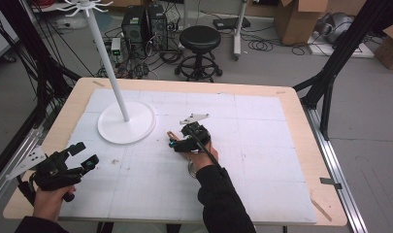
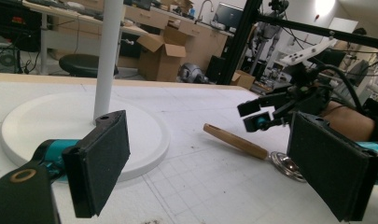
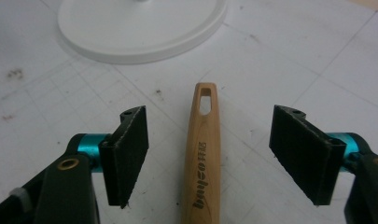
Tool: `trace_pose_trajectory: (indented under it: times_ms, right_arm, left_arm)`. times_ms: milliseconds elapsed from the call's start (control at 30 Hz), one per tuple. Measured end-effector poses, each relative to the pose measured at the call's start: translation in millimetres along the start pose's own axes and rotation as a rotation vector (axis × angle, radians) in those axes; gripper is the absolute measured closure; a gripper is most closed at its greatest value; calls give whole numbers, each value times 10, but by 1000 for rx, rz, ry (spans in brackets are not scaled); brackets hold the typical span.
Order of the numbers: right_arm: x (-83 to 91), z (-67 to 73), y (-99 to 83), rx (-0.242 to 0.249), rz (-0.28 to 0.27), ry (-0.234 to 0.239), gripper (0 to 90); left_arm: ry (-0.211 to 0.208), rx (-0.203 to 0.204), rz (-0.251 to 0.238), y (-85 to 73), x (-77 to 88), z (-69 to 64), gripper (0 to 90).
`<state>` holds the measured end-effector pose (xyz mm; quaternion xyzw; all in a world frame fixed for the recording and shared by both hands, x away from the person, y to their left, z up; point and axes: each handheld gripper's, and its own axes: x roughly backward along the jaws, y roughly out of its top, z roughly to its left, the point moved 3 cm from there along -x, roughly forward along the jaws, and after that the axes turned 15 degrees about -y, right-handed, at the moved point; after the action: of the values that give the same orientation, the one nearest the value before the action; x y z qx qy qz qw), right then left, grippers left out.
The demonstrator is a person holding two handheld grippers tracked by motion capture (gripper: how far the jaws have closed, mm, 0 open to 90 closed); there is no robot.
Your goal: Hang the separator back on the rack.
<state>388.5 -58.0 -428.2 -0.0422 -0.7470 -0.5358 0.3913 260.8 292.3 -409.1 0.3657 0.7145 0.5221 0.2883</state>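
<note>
A wooden-handled utensil (image 3: 203, 158) lies flat on the white mat, its slotted end pointing toward the stand. Its handle (image 2: 235, 140) leads to a shiny metal end (image 2: 287, 164); from above, the handle's tip (image 1: 171, 134) pokes out past the right hand. My right gripper (image 3: 210, 140) is open and low, with one pad (image 3: 126, 154) on each side of the handle and not touching it; it also appears in the high view (image 1: 177, 142). My left gripper (image 1: 86, 154) is open and empty at the table's front left, facing the stand and the utensil (image 2: 212, 154).
A white stand with a round base (image 1: 126, 124) and a tall pole (image 1: 109, 63) rises at the mat's back left, hooks at its top. The wooden table edge (image 1: 301, 121) frames the mat. A stool (image 1: 200, 41), boxes and cables sit on the floor beyond.
</note>
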Motion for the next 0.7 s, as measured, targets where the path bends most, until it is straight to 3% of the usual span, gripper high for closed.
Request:
trace_pose_trajectory:
  times_ms: [367,700]
  right_arm:
    - [-248,73,-114,61,101,-15,397]
    - [-300,117,-149,102,125,-20,564]
  left_arm:
    - [-6,3,0,-1,-3,-1,136]
    - [-7,9,-5,-1,0,2,136]
